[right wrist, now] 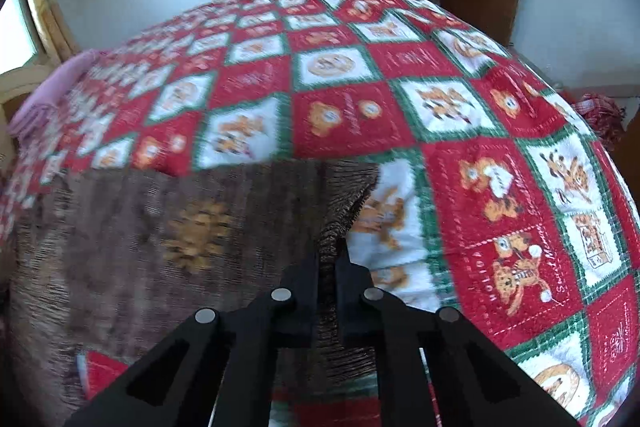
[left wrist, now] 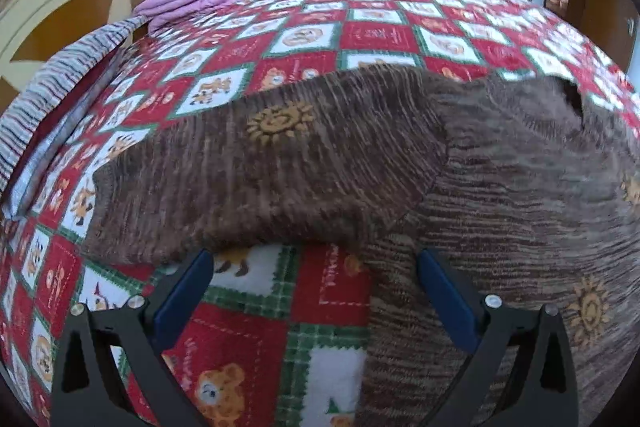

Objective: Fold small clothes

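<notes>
Bedspread [left wrist: 288,311] in red, white and green checks carries a small brown knitted sweater [left wrist: 280,167] with sun motifs, one sleeve laid across its body. The right gripper [right wrist: 328,259] is clamped on the sweater's edge; the left gripper [left wrist: 316,267] hovers, fingers apart, near the sleeve. This looks like mid-fold; next, likely carrying the pinched side over.

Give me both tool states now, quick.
Left tool: open, holding nothing, by the brown garment.
Right tool: closed on the brown garment's edge.
</notes>
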`<state>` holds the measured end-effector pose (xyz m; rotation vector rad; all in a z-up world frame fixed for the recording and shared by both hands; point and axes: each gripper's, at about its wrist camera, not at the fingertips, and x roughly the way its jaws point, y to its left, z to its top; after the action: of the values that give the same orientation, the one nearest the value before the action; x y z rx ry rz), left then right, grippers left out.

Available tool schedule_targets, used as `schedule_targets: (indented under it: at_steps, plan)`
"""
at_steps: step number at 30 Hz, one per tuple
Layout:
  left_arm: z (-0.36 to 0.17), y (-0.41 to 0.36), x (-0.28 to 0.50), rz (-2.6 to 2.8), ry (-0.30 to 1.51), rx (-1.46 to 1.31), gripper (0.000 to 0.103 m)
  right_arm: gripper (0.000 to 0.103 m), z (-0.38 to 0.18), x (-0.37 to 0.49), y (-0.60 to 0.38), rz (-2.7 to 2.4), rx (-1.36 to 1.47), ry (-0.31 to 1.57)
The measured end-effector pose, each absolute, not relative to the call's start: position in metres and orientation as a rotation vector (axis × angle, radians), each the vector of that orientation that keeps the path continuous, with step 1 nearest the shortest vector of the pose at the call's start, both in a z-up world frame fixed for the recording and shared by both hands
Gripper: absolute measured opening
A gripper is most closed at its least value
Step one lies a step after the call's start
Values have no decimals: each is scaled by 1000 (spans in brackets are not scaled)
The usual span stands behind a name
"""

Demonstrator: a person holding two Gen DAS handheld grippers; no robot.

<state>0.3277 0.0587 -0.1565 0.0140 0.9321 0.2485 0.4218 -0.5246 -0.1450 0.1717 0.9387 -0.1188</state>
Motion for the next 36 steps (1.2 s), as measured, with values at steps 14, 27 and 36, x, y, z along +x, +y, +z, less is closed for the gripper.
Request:
schedule_targets:
  at_steps: [14,27,36]
  plan:
    - [-151,88,320,257,841,-38,103,6,-48,410,-441,-76,39,818]
    - [-161,99,318,186,840,-156,103,6,24,410,-310,72,-77,727]
    - [-164,102,318,168,845,-178,103,6,13,416,-213,210,-108,747]
